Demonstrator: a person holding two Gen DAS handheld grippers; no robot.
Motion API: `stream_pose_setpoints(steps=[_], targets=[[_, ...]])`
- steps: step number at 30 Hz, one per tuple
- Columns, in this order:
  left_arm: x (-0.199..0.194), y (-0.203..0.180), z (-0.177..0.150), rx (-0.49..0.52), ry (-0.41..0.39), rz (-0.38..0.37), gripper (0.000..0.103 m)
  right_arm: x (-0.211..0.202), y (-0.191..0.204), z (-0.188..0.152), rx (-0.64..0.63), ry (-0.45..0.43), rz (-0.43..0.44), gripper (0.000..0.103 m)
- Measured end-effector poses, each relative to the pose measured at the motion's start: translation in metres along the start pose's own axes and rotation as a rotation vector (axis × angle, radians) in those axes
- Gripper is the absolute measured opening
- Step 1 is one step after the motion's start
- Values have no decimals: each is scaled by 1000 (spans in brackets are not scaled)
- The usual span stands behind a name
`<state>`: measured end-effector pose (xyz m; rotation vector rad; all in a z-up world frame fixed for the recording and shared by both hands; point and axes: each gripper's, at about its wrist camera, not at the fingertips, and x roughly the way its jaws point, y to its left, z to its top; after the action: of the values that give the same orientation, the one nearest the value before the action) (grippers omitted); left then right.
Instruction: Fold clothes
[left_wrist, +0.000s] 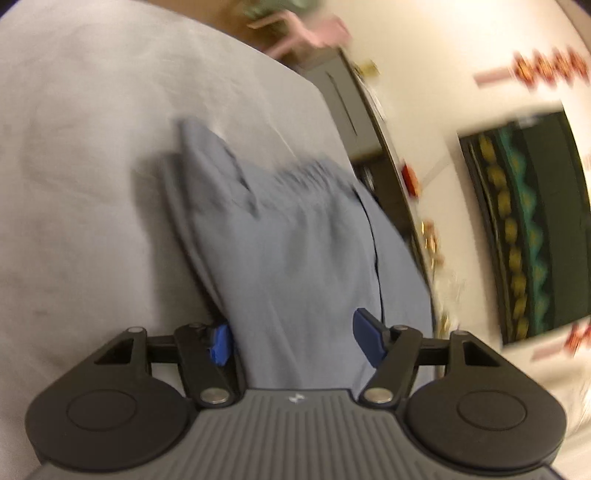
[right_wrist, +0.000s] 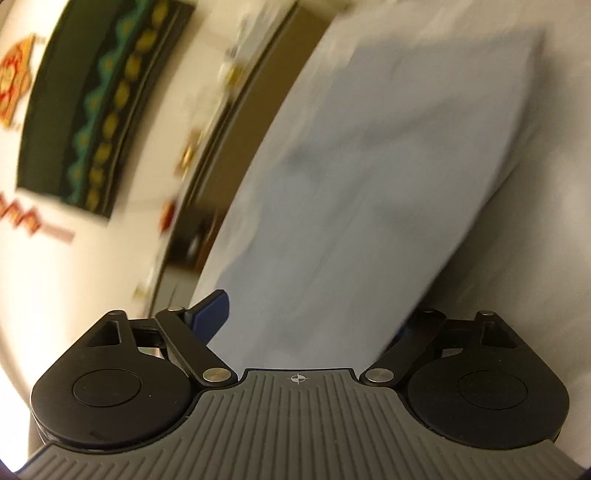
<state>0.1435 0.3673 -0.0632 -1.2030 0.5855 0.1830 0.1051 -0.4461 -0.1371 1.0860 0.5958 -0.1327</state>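
White bed sheet (left_wrist: 74, 147), blurred. Blue garment (left_wrist: 295, 236) running lengthwise straight ahead from both grippers: left gripper (left_wrist: 291, 341) and right gripper (right_wrist: 310, 325) wide, cloth between fingers, grip unclear.

We see a pale blue garment (left_wrist: 295, 240), blurred and creased, draped over a white sheet (left_wrist: 74, 147), its gathered waistband rumpled.

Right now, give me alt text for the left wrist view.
A light blue garment runs between the left claw's blue pads, which stand apart, and out over a white sheet. The picture is motion-blurred, with a dark cabinet and wall decorations behind.
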Motion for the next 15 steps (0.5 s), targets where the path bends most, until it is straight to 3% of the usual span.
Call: stream_pose_setpoints(steps=[2,3,4,5,6,10,15], targets=[[6,-10,-5,73,20,22,61,6,6,-5,-50,12,0,80],[12,-17,-9,131,38,52,38,9,9,-8,-76,18,-1,72],[17,-22,-12,175,51,100,23,14,11,-12,-112,46,-5,43],[20,-25,-14,196,59,132,12,15,13,-15,-137,47,-22,24],[19,-23,-13,173,55,129,9,16,14,-18,-159,43,-41,3],[-9,-33,-16,134,-17,70,7,-22,22,-23,-182,-46,-9,0],[-89,-69,-27,154,-169,-83,6,-101,71,-38,-399,-144,10,0]])
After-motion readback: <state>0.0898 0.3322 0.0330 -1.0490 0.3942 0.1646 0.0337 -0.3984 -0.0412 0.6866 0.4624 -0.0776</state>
